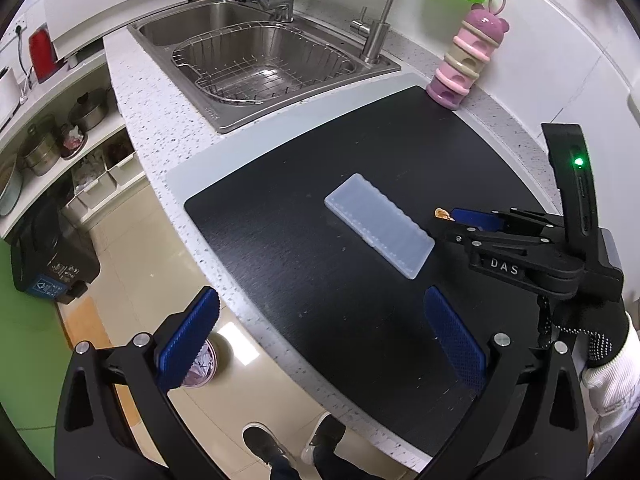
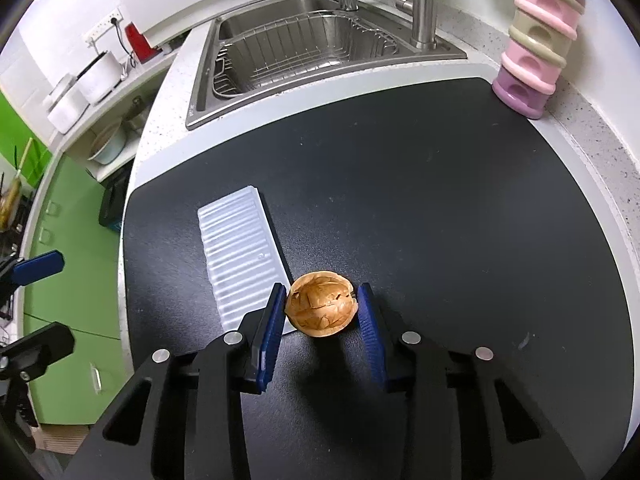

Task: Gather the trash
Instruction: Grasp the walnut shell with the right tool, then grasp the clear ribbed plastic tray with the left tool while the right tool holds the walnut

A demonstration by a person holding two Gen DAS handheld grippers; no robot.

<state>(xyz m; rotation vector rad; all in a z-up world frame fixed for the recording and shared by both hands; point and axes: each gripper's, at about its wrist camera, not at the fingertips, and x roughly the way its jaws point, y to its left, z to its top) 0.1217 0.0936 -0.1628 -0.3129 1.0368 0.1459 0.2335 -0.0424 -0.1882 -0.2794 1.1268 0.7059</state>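
A brown walnut shell (image 2: 321, 309) sits between the blue pads of my right gripper (image 2: 322, 304), just above the black mat (image 2: 440, 208); the jaws are closed on it. A ribbed clear plastic tray (image 2: 240, 256) lies on the mat to its left, also in the left wrist view (image 1: 378, 226). My left gripper (image 1: 320, 312) is open and empty, held over the mat's front edge. The right gripper (image 1: 460, 220) shows at the right of that view, with a bit of shell (image 1: 441, 213) at its tips.
A steel sink (image 1: 256, 68) with a wire basket lies behind the mat. A pink stacked container (image 1: 466, 64) stands at the back right. A lined trash bin (image 1: 202, 366) stands on the floor below the counter edge. Shelves with pots are at the left.
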